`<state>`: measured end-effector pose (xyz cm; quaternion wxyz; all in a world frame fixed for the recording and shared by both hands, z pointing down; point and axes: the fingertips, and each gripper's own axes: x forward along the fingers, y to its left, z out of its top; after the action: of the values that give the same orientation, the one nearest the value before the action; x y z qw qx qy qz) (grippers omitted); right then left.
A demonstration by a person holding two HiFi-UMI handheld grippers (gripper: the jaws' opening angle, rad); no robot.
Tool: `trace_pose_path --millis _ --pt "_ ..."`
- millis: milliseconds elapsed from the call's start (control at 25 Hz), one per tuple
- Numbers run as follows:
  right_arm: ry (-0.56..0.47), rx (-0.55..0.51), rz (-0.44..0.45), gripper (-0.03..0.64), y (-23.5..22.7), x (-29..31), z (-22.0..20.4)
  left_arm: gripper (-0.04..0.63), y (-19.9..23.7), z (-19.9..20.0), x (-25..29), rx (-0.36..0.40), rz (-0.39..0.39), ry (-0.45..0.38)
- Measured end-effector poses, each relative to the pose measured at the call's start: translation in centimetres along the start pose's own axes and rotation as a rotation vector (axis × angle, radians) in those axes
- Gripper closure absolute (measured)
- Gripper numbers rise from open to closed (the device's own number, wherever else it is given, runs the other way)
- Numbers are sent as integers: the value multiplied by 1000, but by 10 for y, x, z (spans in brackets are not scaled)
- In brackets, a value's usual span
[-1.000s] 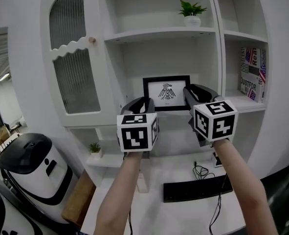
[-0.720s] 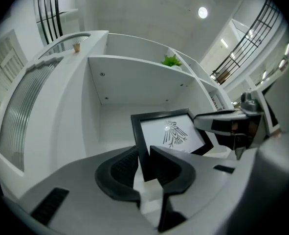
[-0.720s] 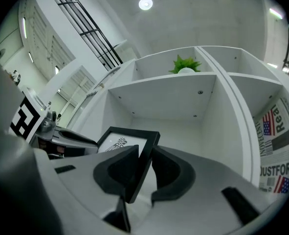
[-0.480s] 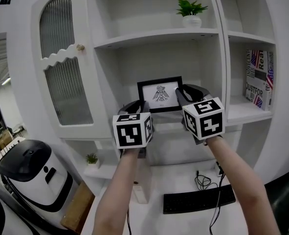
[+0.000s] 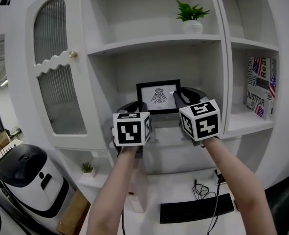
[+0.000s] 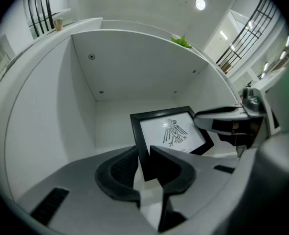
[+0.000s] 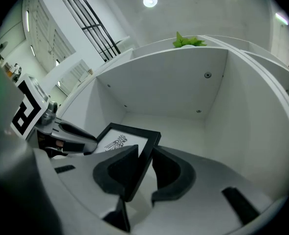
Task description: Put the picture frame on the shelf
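A black picture frame (image 5: pixel 158 96) with a bird drawing stands upright in the middle compartment of the white shelf (image 5: pixel 166 120). My left gripper (image 5: pixel 138 104) is shut on the frame's left edge, and the frame (image 6: pixel 171 131) sits between its pads (image 6: pixel 123 166). My right gripper (image 5: pixel 180 98) holds the right edge. In the right gripper view that edge (image 7: pixel 143 156) fills the gap between the jaws, which are opening. Each gripper shows in the other's view: the right gripper (image 6: pixel 227 119) and the left gripper (image 7: pixel 66 133).
A potted plant (image 5: pixel 190 16) stands on the shelf above. To the left is a cabinet door with ribbed glass (image 5: pixel 54 72), and to the right a printed box (image 5: pixel 260 84). Below are a keyboard (image 5: pixel 195 208), a cable, a small plant (image 5: pixel 87 169) and a white-and-black appliance (image 5: pixel 29 175).
The frame and both grippers have moved slightly left and deeper into the compartment. Both grippers stay at the frame's two side edges.
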<state>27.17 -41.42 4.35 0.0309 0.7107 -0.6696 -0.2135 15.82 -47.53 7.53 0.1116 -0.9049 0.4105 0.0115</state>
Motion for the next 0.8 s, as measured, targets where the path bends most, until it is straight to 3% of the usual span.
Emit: trace_pose_path --millis 800 --pt "92 5 -1 518 -31 55 -31 525 6 0 65 57 2 103"
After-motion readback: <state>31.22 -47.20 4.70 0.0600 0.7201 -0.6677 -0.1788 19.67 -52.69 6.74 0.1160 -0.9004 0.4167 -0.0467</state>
